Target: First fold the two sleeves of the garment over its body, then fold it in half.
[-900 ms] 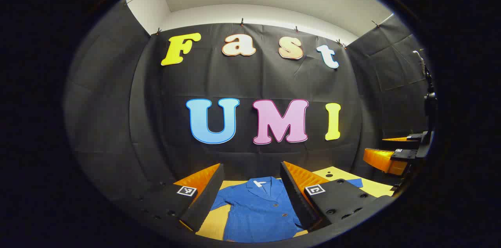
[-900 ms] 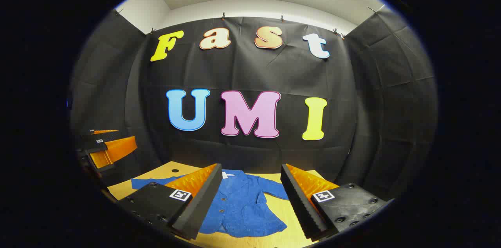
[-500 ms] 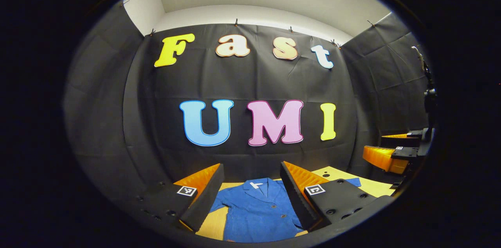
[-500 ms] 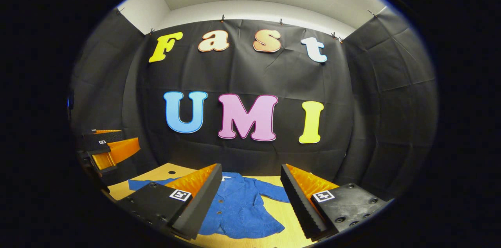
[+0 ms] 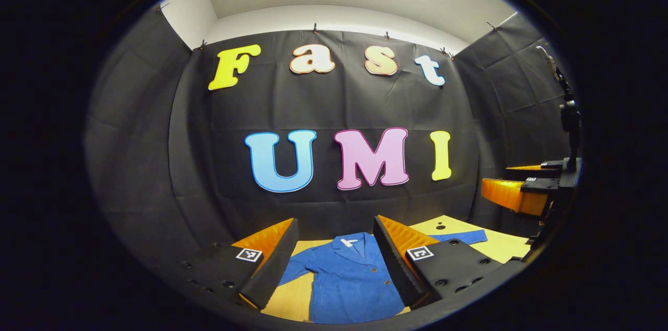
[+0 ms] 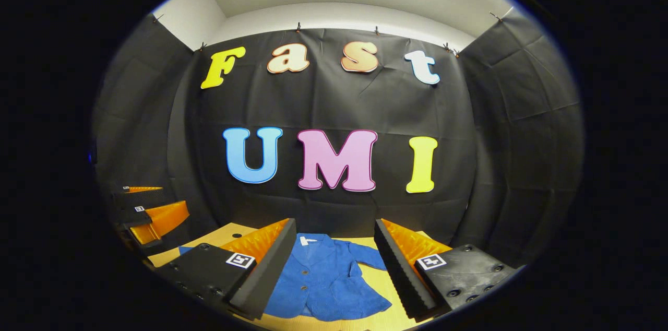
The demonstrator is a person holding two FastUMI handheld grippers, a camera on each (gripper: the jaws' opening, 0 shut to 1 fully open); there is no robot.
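A blue button-front jacket point(image 5: 350, 279) lies flat on the wooden table point(image 5: 503, 247), collar toward the back wall. One sleeve point(image 5: 462, 237) stretches out sideways. My left gripper point(image 5: 334, 226) hovers open above the near side of the jacket with nothing between its fingers. In the right gripper view the same jacket point(image 6: 324, 278) lies below my right gripper point(image 6: 334, 226), which is also open and not touching the cloth. Its short sleeve point(image 6: 368, 257) points right. The right gripper point(image 5: 514, 196) appears far right in the left gripper view. The left gripper point(image 6: 154, 212) appears far left in the right gripper view.
Black cloth walls close the booth on three sides right behind the table point(image 6: 378, 281). A small dark hole point(image 5: 441, 226) marks the tabletop beyond the outstretched sleeve. A dark stand point(image 5: 569, 122) rises at the far right.
Both views have shifted slightly, so the jacket sits a little further right in each. Both grippers stay open and off the cloth. The jacket has not moved.
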